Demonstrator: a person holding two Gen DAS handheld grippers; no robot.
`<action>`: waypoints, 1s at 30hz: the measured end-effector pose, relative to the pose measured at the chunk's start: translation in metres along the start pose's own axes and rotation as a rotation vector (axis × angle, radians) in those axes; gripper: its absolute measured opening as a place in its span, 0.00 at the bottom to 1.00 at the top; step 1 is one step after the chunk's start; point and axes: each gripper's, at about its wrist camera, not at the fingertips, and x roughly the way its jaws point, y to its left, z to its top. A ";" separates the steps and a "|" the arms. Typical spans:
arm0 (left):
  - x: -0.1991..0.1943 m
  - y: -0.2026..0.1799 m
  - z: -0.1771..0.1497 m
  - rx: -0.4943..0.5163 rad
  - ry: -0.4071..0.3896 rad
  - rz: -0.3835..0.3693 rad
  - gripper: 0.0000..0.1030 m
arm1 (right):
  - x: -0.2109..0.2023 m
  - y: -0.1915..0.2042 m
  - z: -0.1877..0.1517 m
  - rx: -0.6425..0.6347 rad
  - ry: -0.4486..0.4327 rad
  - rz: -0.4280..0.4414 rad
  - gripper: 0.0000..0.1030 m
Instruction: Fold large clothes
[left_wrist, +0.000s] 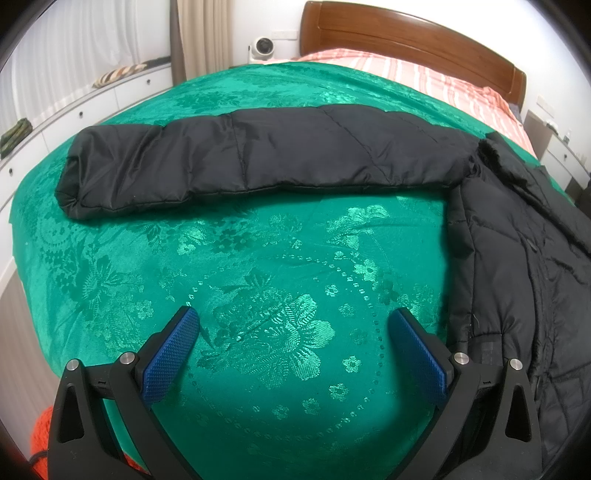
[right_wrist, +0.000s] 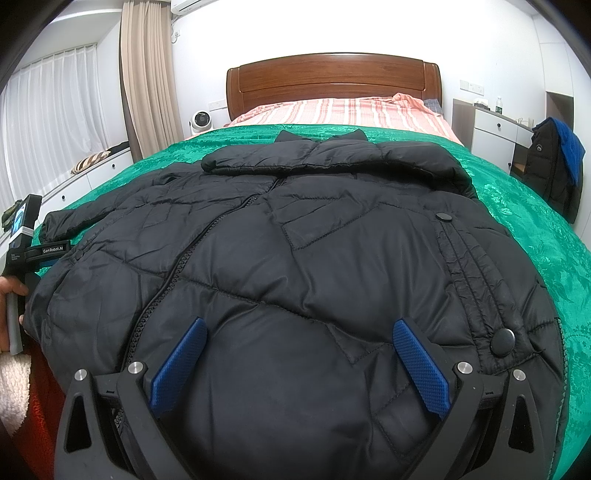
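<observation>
Black puffer jacket (right_wrist: 295, 236) lies front-up on the green floral bedspread (left_wrist: 280, 280), collar toward the headboard (right_wrist: 332, 79) at 12 o'clock; its hem is cut off at 6 o'clock under the right gripper (right_wrist: 299, 365), so the lower edge can't be seen. In the left wrist view only one sleeve (left_wrist: 236, 162) shows whole, stretched flat from 9 to 2 o'clock, and the jacket body runs out of frame at 3–4 o'clock. Far sleeve in the right wrist view is hidden behind the folded hood or collar; can't tell how it lies. Left gripper (left_wrist: 295, 354) hovers over bare bedspread, blue pads spread wide, nothing between them. Right gripper sits over the jacket front, pads also spread wide; contact with the fabric can't be told. A hand (right_wrist: 9, 306) holding the left gripper's handle is half cut off at 9 o'clock. Striped pink sheet (right_wrist: 343, 110) past the bedspread, small white fan (right_wrist: 201, 122) at 11 o'clock, beige curtain (right_wrist: 147, 74), white drawers along the window side, dark clothes (right_wrist: 554, 166) hanging at 3 o'clock.
</observation>
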 end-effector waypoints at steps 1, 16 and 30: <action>0.000 0.000 0.000 0.000 0.000 0.000 1.00 | 0.000 0.000 0.000 0.000 0.000 0.000 0.97; -0.012 0.036 0.011 -0.198 0.022 -0.128 1.00 | 0.002 -0.002 -0.003 -0.001 0.001 0.007 0.98; 0.068 0.170 0.100 -0.749 0.019 -0.193 0.08 | 0.003 0.003 -0.006 -0.036 0.002 -0.031 0.99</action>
